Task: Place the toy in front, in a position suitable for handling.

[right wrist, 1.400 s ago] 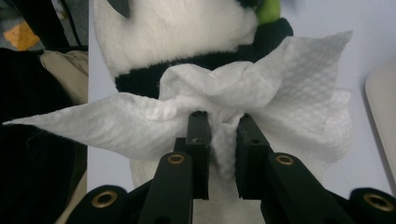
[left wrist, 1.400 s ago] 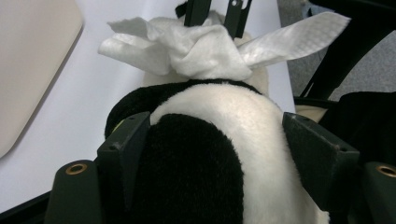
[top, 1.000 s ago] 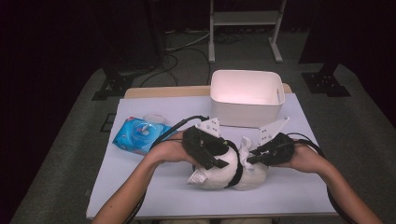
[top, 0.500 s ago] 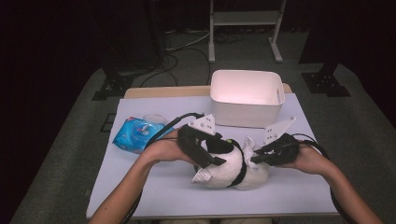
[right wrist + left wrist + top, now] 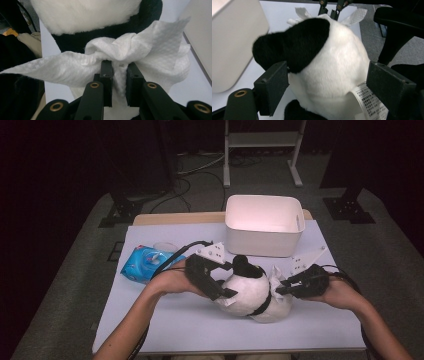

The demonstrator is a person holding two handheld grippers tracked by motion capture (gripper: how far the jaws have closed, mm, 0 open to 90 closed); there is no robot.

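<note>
Our left gripper [image 5: 226,279] has just widened its jaws around the black-and-white plush panda [image 5: 324,67]; the right gripper [image 5: 119,82] pinches the white paper wipe [image 5: 140,55]; we wipe gently.

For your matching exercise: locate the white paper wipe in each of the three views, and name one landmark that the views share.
High view: wipe right of centre, against the panda, at the right gripper.
Left gripper view: top centre, its corners poke out behind the panda.
Right gripper view: centre, pinched between the jaws.
Shared landmark: the plush panda.
</note>
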